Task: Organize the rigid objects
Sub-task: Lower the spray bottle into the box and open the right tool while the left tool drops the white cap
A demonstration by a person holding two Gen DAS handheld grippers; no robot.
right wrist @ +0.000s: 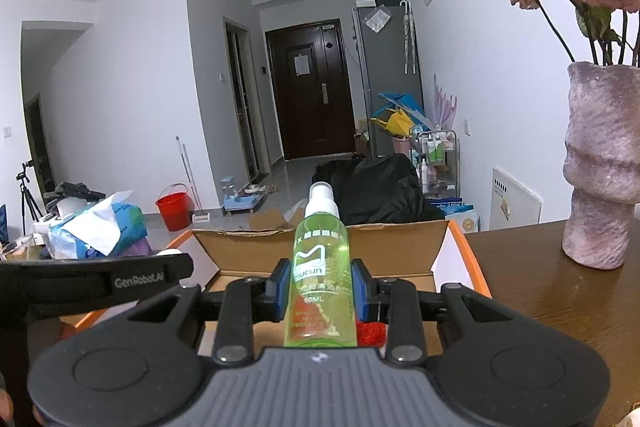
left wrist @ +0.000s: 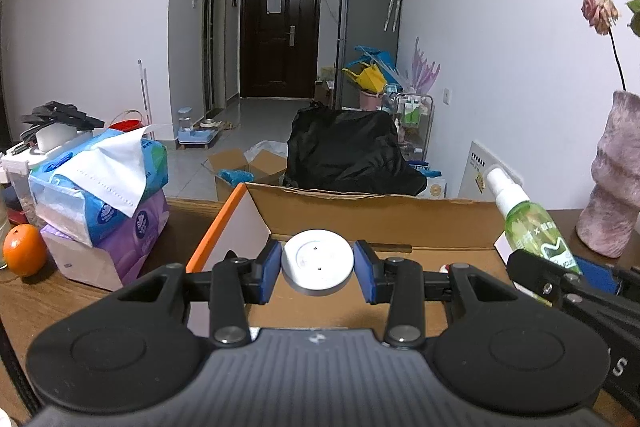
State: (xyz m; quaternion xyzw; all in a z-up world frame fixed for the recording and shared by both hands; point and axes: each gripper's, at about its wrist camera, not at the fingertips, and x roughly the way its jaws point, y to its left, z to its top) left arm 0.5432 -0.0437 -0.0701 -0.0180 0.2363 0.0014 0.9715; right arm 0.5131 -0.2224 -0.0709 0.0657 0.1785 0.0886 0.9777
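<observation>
I have 2 objects in hand, both carried above the open cardboard box [left wrist: 372, 215]; I judge the task at a mid stage, with neither item released yet.

1. Left gripper [left wrist: 318, 265]: its blue pads are closed against the rim of a white round disc [left wrist: 318, 261], held flat over the left part of the box.
2. Right gripper [right wrist: 320, 291]: its pads are clamped on the body of the green spray bottle [right wrist: 320, 283], nozzle pointing to the far side, over the box's near edge.

Container status: the box sits on the brown table [right wrist: 560, 291], flaps up, orange trim on its sides. Its floor is mostly hidden by the grippers. A small red item [right wrist: 370, 333] shows just under the right gripper; I cannot tell what it is.

Remaining, in my judgement: lower both items into the box and release. An orange [left wrist: 24, 249] and stacked tissue packs [left wrist: 104, 195] stay on the table to the left, the pink vase [right wrist: 600, 163] to the right.
</observation>
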